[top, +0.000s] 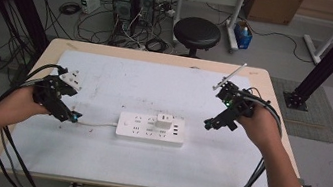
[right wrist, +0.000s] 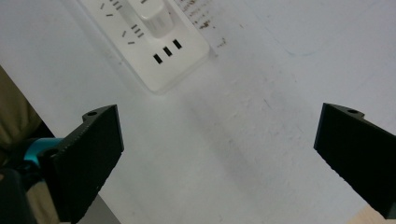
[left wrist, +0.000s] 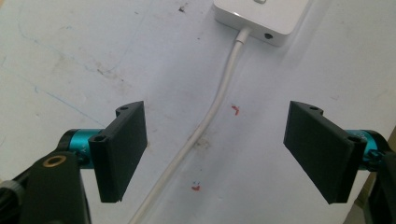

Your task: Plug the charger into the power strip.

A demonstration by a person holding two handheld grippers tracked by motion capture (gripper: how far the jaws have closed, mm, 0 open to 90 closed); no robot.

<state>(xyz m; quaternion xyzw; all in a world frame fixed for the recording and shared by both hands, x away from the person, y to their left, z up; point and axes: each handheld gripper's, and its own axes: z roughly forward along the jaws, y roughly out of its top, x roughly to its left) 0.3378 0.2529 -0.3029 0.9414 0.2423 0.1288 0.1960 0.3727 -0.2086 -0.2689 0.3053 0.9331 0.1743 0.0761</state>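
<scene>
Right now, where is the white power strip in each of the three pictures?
High view: the white power strip lies mid-table, between the two claws.
Left gripper view: one end sits at the top edge, its cord running down between the open jaws.
Right gripper view: the other end lies at top left.
Shared landmark: the white charger plugged into it, seen again at.

The high view looks forward and down from above the person's side, taking in the whole table [top: 258,77] and the floor beyond. Each gripper view sits close over the white mat [left wrist: 70,56], looking along its own jaws. All three share the power strip [top: 151,128]: center in the high view, upper right in the left gripper view, upper left in the right gripper view.
</scene>
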